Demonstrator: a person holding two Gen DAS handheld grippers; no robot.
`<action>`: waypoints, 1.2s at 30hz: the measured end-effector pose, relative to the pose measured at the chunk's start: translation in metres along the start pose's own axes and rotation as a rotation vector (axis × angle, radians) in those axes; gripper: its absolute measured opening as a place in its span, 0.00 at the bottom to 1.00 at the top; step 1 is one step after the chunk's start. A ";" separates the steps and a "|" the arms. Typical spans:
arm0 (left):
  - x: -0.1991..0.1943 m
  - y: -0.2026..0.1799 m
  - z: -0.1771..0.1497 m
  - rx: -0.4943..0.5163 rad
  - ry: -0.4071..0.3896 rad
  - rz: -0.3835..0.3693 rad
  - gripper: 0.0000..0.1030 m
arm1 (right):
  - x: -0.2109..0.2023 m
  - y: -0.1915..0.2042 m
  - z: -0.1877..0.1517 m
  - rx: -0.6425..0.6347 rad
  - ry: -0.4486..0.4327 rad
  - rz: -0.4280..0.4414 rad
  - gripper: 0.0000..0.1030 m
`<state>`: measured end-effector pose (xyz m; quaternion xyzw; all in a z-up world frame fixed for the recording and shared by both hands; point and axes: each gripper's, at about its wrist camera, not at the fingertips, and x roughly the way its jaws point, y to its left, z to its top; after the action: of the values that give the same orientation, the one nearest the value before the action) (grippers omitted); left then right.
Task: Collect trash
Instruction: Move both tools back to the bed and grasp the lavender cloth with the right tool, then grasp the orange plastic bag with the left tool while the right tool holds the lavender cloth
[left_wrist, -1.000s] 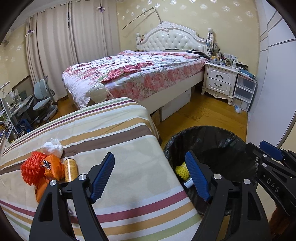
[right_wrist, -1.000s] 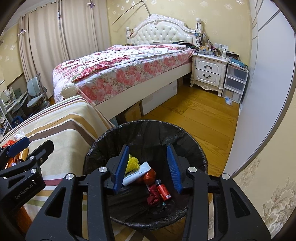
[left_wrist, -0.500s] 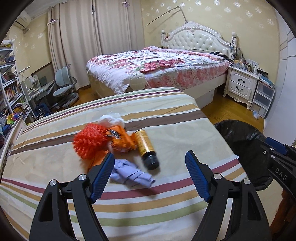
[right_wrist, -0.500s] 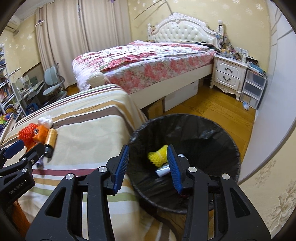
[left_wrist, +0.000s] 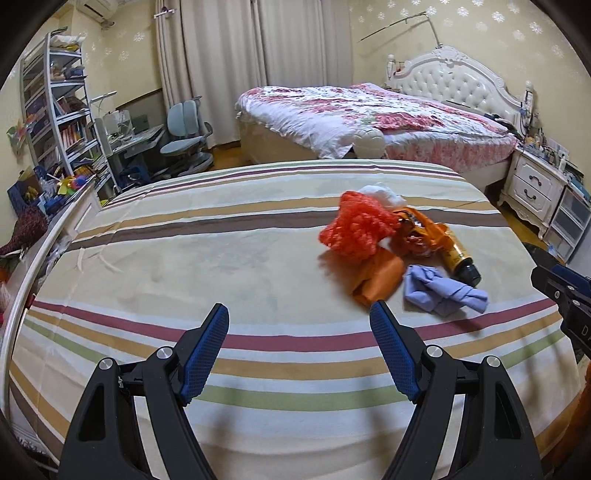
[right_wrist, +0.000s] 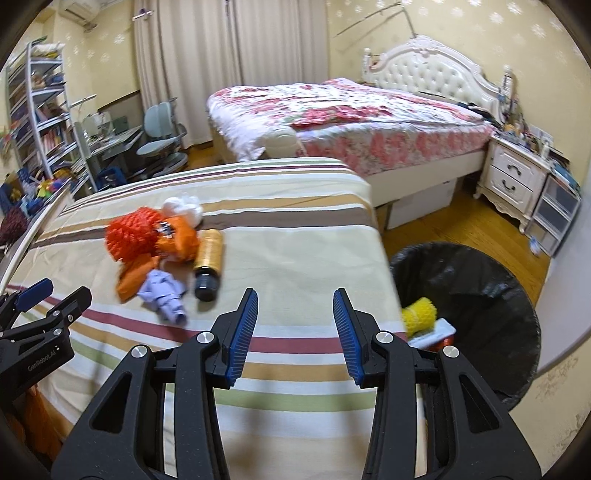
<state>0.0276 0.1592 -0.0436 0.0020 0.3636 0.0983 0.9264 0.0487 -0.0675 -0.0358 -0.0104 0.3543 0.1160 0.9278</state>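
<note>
Closest to me, the left gripper (left_wrist: 297, 350) stands wide over the striped cover (left_wrist: 221, 229) and holds nothing. The right gripper (right_wrist: 295, 325) is narrower, its jaws apart, and it too holds nothing. Both point down at a slant toward the cover, I think because the person is going for the next piece of trash.

I take the gold bottle (right_wrist: 208, 262) as my landmark. It lies on its side with its dark cap toward the grippers. Just left of it in the right view is a purple wad (right_wrist: 162, 291), touching an orange wrapper (right_wrist: 133, 275). Behind these is the red net (right_wrist: 129, 236), and behind the bottle, a white tissue (right_wrist: 183, 208). All lie in one close heap, so a single piece may be hard to take alone.

Right of the bottle the cover is bare up to its edge. Past that edge, on the floor, stands the black bin (right_wrist: 480, 280), open, with a yellow net (right_wrist: 419, 314) inside. The way from heap to bin looks free.
</note>
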 end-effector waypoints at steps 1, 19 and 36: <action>0.000 0.006 -0.002 -0.007 0.001 0.007 0.74 | 0.001 0.007 0.001 -0.011 0.003 0.011 0.40; 0.006 0.083 -0.011 -0.132 0.033 0.070 0.74 | 0.025 0.095 -0.001 -0.170 0.088 0.118 0.36; 0.010 0.070 -0.008 -0.114 0.037 0.046 0.74 | 0.031 0.106 -0.006 -0.188 0.123 0.116 0.20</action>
<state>0.0164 0.2295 -0.0510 -0.0442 0.3744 0.1403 0.9155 0.0431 0.0415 -0.0542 -0.0839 0.3982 0.2016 0.8910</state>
